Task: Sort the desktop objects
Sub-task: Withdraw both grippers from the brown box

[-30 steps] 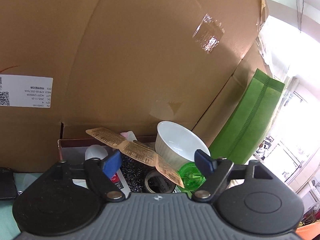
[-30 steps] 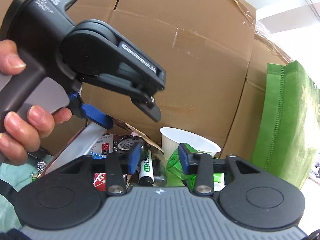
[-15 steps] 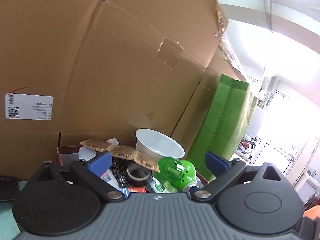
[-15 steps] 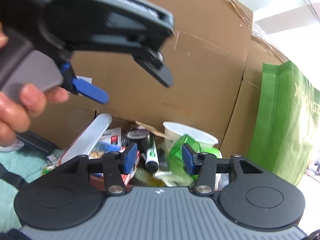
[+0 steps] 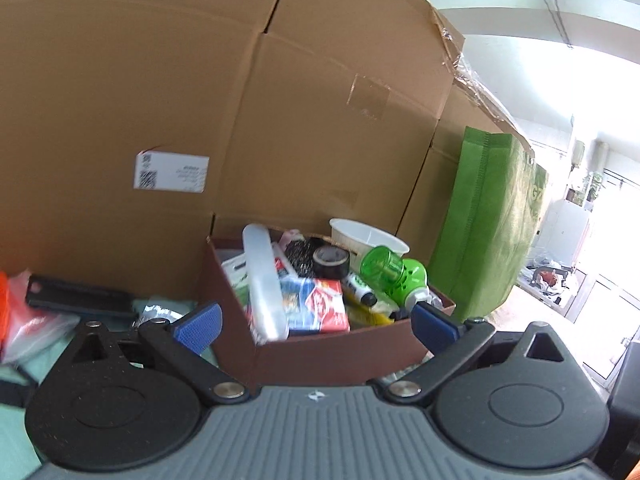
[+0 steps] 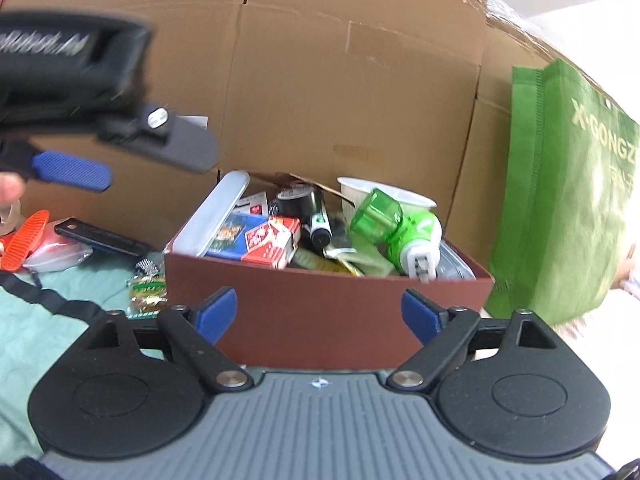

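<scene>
While the left gripper (image 5: 316, 322), jaws spread wide and empty, faces the brown box (image 5: 328, 354) of sorted things, the right gripper (image 6: 318, 312), its jaws just opened and empty, faces that box too, so the next pick looks to be the orange comb (image 6: 25, 240) left of it.

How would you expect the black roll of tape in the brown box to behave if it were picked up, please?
The black roll of tape is probably light and stiff, being a hollow ring. Round, it may roll if set on edge. It lies among clutter in the brown box, so neighbours may shift.

Left gripper (image 5: 316, 326), jaws wide and empty, faces the full brown box (image 5: 320, 354).
</scene>
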